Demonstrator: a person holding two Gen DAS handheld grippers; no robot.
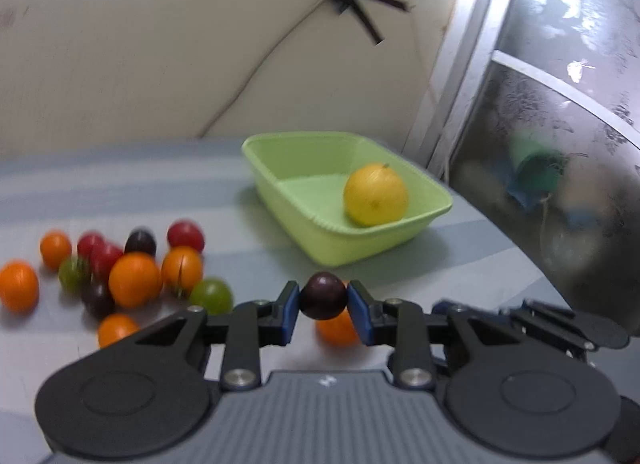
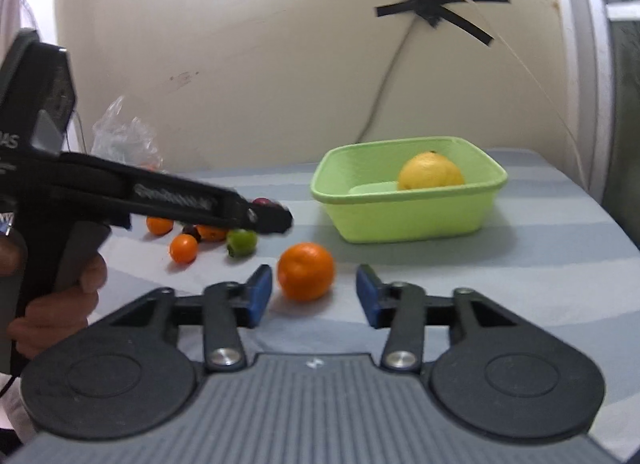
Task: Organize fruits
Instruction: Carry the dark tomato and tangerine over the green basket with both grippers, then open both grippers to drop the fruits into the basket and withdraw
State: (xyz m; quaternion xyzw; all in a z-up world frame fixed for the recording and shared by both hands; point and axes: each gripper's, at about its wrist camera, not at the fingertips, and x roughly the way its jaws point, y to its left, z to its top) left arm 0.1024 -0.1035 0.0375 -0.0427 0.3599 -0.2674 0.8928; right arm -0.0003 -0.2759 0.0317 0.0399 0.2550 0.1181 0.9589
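On the striped worktop (image 1: 460,260) a heap of small fruits (image 1: 132,272) lies at the left. The left gripper (image 1: 323,302) has its jaws clamped on a dark plum (image 1: 323,296), lifted clear of the cloth, it seems, though blur makes this unsure. An orange (image 2: 306,271) sits just ahead of the right gripper (image 2: 314,296), whose jaws stand apart, not touching it. Farther right, a lemon (image 2: 430,171) rests in the green tub (image 2: 412,215).
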